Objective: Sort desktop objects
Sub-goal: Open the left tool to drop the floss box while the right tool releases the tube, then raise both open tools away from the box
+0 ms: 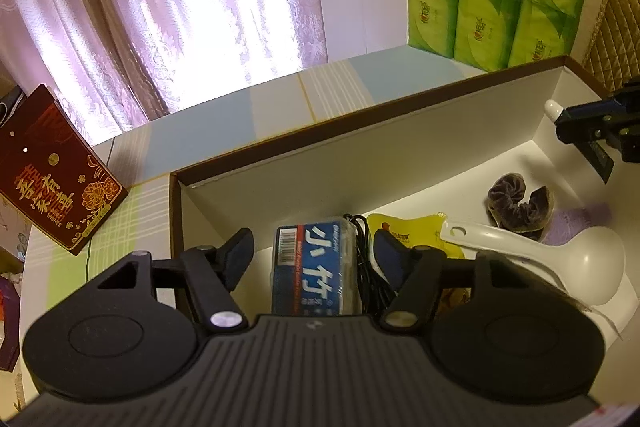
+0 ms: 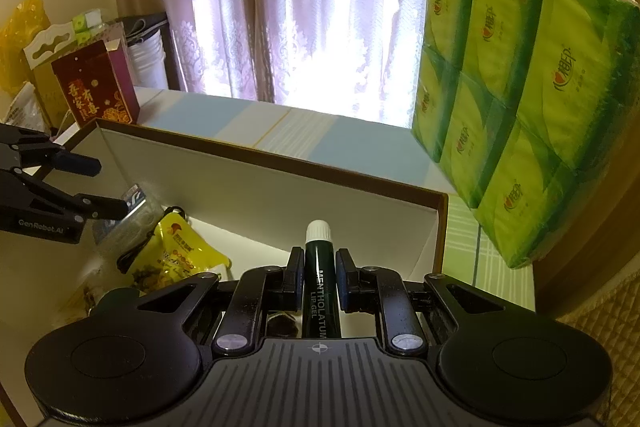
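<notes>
Gripping a dark green lip gel tube [image 2: 319, 291] between its closed pads, the right gripper [image 2: 319, 279] hangs over the right end of an open white box [image 2: 280, 195] with a brown rim; the tube's white cap points away toward the far wall of the box. Over the left end of the box hangs the left gripper [image 1: 314, 253], its jaws spread wide and empty above a clear case with a blue label [image 1: 314, 269]. Just right of that case lie a coiled black cable [image 1: 366, 267] and a yellow snack packet [image 1: 404, 229]. A white rice spoon [image 1: 560, 263] rests partly on the packet, and a dark velvet hair tie [image 1: 520, 203] sits just beyond the spoon's handle. The box stands on a table [image 1: 260, 107] covered with a blue, white and green checked cloth. Farther off on the table, a red gift box [image 1: 56, 171] stands at the left and a stack of green tissue packs [image 2: 520, 99] at the right, with lilac curtains [image 2: 300, 7] behind.
</notes>
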{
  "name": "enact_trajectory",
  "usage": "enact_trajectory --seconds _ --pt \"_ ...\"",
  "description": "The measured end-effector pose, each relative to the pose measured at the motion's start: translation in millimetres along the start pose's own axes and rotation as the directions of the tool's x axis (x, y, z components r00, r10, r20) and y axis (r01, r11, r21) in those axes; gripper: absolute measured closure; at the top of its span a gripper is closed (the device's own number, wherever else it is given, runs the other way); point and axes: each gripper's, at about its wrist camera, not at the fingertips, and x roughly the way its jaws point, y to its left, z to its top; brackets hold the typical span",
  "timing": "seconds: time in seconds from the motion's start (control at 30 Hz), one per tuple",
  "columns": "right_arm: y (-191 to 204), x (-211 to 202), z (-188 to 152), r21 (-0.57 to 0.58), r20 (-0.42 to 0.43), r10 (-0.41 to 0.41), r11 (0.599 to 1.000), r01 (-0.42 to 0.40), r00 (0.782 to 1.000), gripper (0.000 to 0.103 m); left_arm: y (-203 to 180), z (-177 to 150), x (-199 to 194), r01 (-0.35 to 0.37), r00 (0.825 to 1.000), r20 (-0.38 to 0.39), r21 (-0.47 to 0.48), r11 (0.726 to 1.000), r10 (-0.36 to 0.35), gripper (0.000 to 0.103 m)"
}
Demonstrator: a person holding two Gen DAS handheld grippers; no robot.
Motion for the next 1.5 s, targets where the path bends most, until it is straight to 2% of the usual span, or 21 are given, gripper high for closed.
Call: enact_trajectory --seconds 0.47,0.63,0.83,0.87,0.9,0.93,0.97,1.0,1.1,1.3,1.5 --pt "0.4 -2.5 5.7 -0.012 0.028 -0.009 1.0 0.009 1.0 0.089 2.5 4.7 -7.8 -0.004 1.0 0.023 -0.021 1.0 0.005 0.035" --pt "1.5 -6.3 8.7 -0.015 0.039 0.008 1.0 -0.008 0.999 0.089 3.9 5.5 -11.8 0.0 1.0 0.03 -0.042 0.999 0.001 0.03" --pt "5.5 -11.0 8.7 -0.021 0.044 0.016 1.0 -0.015 0.999 0.085 6.3 6.9 -19.1 0.004 0.999 0.04 -0.065 0.998 -0.002 0.027" --pt "6.3 -11.9 8.4 -0.023 0.045 0.014 1.0 -0.013 0.999 0.078 6.7 6.9 -20.6 0.006 0.999 0.041 -0.071 0.997 -0.003 0.026" --pt "7.4 -13.2 8.1 -0.024 0.047 0.014 1.0 -0.012 0.999 0.065 7.2 6.9 -22.1 0.008 0.999 0.043 -0.077 0.997 -0.005 0.025" --pt "8.3 -15.1 7.7 -0.024 0.053 0.012 1.0 -0.011 0.999 0.057 7.7 6.7 -24.2 0.012 0.999 0.045 -0.084 0.996 -0.008 0.024" --pt "9.6 -17.8 7.1 -0.023 0.065 0.007 1.0 -0.005 0.998 0.042 8.1 6.4 -26.1 0.015 0.999 0.047 -0.09 0.996 -0.011 0.023" --pt "10.8 -20.7 6.5 -0.022 0.078 0.002 1.0 0.0 0.997 0.032 8.2 6.0 -28.4 0.018 0.999 0.049 -0.096 0.995 -0.013 0.022" --pt "14.6 -28.5 6.7 -0.023 0.095 0.01 1.0 -0.008 0.995 0.015 8.4 5.0 -36.9 0.017 0.998 0.058 -0.125 0.992 -0.01 0.019" --pt "25.0 -44.4 7.3 -0.022 0.129 0.015 1.0 -0.012 0.992 0.002 6.1 5.8 -57.7 0.011 0.997 0.082 -0.149 0.989 0.002 0.008" --pt "31.8 -59.3 8.1 0.002 0.139 0.03 1.0 -0.03 0.99 0.002 3.3 9.0 -81.4 -0.002 0.994 0.112 -0.149 0.989 0.019 0.003"
